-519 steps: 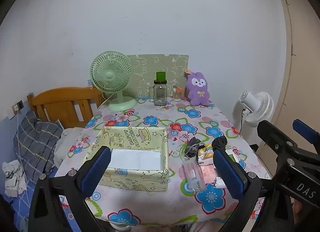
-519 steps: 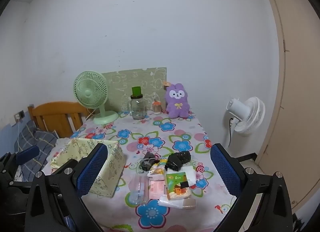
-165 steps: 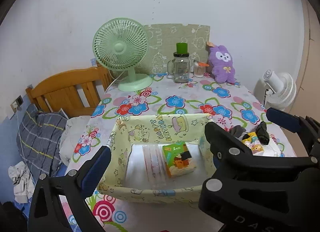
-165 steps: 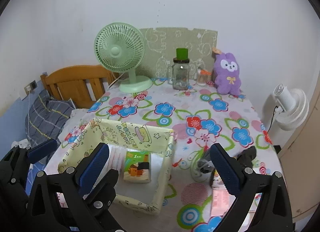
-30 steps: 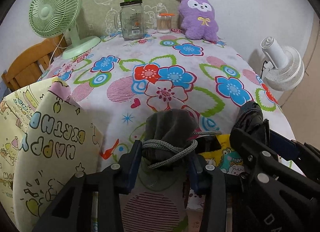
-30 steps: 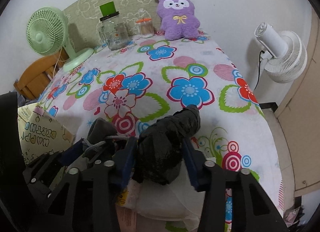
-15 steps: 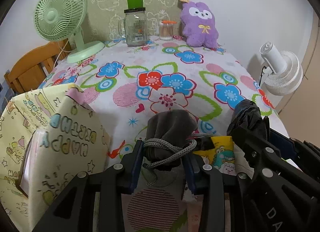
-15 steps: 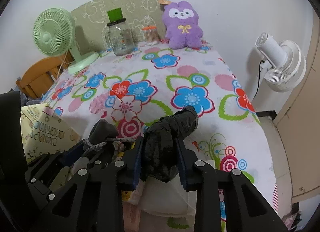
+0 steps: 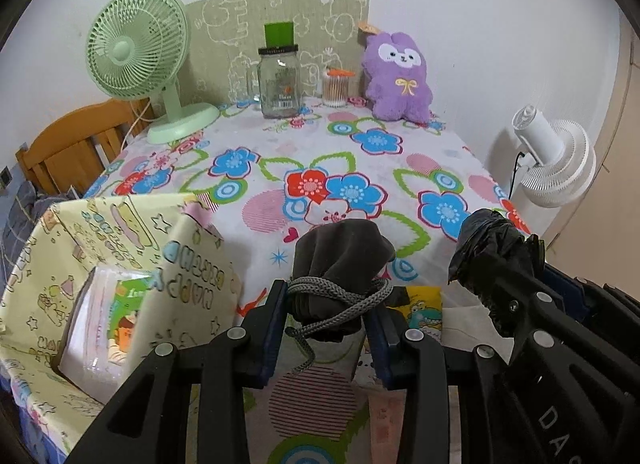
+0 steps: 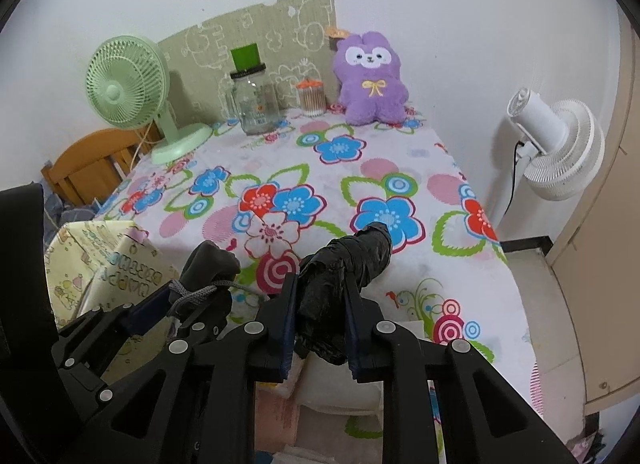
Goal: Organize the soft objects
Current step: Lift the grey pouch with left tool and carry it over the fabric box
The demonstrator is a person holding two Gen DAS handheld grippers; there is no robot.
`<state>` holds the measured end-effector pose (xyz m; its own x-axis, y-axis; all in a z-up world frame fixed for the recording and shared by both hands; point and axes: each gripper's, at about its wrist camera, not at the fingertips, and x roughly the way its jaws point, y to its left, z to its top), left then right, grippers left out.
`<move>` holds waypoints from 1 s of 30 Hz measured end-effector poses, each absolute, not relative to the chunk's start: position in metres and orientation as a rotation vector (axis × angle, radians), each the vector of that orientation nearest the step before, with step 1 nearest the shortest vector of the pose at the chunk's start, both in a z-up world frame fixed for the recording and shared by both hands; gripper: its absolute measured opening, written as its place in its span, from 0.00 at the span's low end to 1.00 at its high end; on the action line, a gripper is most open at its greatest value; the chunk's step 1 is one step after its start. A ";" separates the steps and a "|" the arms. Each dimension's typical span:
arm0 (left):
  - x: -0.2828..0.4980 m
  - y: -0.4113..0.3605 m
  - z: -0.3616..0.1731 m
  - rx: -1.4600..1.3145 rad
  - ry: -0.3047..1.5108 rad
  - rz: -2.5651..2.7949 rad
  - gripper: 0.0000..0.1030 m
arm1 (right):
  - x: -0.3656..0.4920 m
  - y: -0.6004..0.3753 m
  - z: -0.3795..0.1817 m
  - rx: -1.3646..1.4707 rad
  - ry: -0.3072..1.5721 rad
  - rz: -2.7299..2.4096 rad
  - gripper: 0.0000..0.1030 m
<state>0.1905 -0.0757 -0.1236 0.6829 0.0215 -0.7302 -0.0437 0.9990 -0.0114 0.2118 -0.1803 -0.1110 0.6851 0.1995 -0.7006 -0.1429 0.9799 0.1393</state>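
While the left gripper [image 9: 326, 328] is clamped on a grey drawstring pouch [image 9: 340, 264], the right gripper [image 10: 320, 320] is clamped on a crumpled black bag [image 10: 344, 276]; both bundles are held just above the near end of the worktop [image 9: 280, 144], side by side and a little apart. Under and between them lie a yellow dinosaur-print packet [image 9: 424, 312] and a white tissue sheet [image 9: 468, 320], with a pink packet [image 10: 276, 412] nearer the front edge.

Just left of the pouch stands a yellow paper box [image 9: 120, 264] printed with "Happy Birthday"; its near corner rises beside the left gripper's outer finger. Inside it a green picture pack [image 9: 128, 304] lies on a clear-wrapped pink and white pack [image 9: 92, 344].

Beyond the grippers the flowered cloth lies bare across the middle of the worktop up to the back row: a green desk fan [image 9: 140, 56], a glass jar [image 9: 279, 80] with a green card in its lid, a small cotton-swab tub [image 9: 335, 84] and a purple plush rabbit [image 9: 398, 76], all in front of a green patterned board [image 9: 280, 24] against the wall.

Past the worktop's right edge stands a white floor fan [image 10: 556, 144], close beside a beige door. Off the left edge are a wooden headboard [image 9: 72, 144] and grey checked bedding [image 9: 20, 204].
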 end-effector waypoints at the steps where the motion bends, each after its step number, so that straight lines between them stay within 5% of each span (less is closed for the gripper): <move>1: 0.188 -0.075 -0.120 -0.029 0.810 0.035 0.37 | 0.211 -0.181 -0.109 0.076 0.788 0.191 0.23; 30: 0.127 -0.061 -0.037 -0.027 0.633 0.019 0.37 | 0.141 -0.169 -0.024 0.084 0.563 0.213 0.23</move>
<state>0.1267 -0.0613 -0.0373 0.8063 0.0092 -0.5914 -0.0258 0.9995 -0.0197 0.1406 -0.1695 -0.0244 0.8245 0.2227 -0.5201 -0.1766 0.9746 0.1373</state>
